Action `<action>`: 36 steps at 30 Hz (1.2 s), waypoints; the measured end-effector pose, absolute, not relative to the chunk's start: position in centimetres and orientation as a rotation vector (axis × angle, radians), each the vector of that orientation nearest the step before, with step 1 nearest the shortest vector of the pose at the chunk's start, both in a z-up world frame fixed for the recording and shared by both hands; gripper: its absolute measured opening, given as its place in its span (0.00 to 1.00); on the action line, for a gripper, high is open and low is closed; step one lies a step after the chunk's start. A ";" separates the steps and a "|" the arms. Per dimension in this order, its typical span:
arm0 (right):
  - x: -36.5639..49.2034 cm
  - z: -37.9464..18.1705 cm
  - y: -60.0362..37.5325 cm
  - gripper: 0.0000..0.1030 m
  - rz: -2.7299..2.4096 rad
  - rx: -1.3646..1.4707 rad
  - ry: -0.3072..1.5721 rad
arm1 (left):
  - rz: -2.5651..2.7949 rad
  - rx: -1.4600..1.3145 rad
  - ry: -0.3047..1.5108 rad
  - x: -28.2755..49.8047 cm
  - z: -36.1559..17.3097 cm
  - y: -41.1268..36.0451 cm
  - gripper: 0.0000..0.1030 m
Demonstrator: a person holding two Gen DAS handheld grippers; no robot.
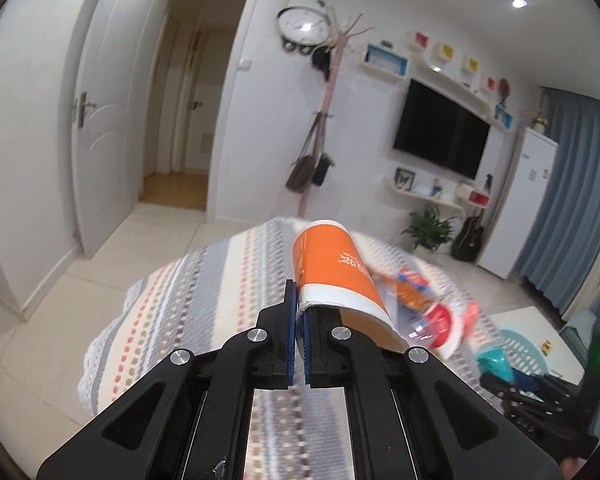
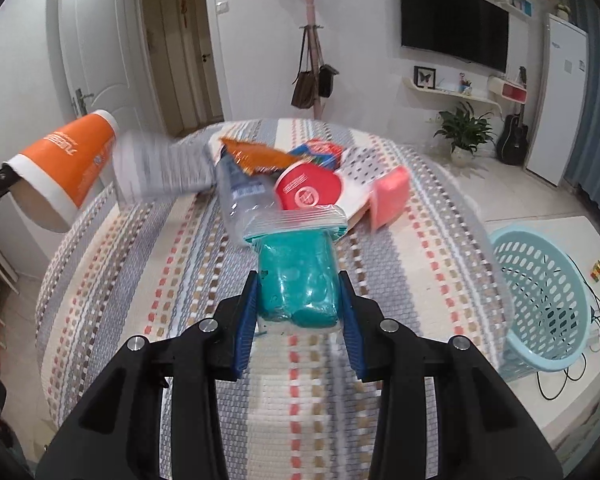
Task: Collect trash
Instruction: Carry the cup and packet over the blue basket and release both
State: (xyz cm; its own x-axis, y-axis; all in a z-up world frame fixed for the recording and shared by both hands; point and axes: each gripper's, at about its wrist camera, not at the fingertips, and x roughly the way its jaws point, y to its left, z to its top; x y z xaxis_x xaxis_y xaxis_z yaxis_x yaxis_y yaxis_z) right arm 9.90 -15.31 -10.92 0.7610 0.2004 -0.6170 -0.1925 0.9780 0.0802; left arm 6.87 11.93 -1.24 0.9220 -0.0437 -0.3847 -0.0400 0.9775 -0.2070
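Early in the job, by the look of it: both grippers had a piece of trash in hand, but the light-blue laundry-style basket (image 2: pixel 540 304) on the floor to the right of the table looked empty through its holes, so nothing appeared binned yet. The left gripper (image 1: pixel 299 312) was clenched on the rim of the orange paper cup (image 1: pixel 336 272), pinching the wall between its blue pads, cup lifted clear of the striped tablecloth (image 1: pixel 188 288) and tilted, open mouth toward the camera. The right gripper (image 2: pixel 298 300) was grasping a zip bag of teal putty-like stuff (image 2: pixel 296 280), pads pressed on both sides of the lump, zip end pointing away from the jaws. Left on the table in a loose pile: clear plastic bottle (image 2: pixel 240 200), orange snack wrapper (image 2: pixel 256 156), red round lid (image 2: pixel 308 192), pink sponge-like block (image 2: pixel 390 196). All of those were well beyond the jaws and untouched.
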 end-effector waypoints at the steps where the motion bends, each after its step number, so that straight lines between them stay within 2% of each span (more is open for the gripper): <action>1: 9.8 -10.6 -15.8 0.34 0.213 0.021 0.660 | -0.011 -0.210 0.390 6.7 -0.9 11.5 0.01; 17: 10.3 -9.0 -27.8 0.34 0.009 0.157 0.569 | -0.311 -0.083 0.390 11.1 0.8 -3.7 0.01; 36: 11.0 -13.4 -43.5 0.34 -0.312 0.307 0.614 | -0.600 0.053 0.550 18.3 -3.6 -23.0 0.01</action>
State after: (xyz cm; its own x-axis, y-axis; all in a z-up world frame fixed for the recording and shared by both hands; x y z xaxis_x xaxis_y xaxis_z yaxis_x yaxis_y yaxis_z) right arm 11.01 -43.51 -13.45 0.7741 -0.1935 -0.6028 0.3729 0.9088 0.1872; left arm 18.32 -23.00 -3.59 0.6868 -0.5217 -0.5061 0.5492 0.8286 -0.1089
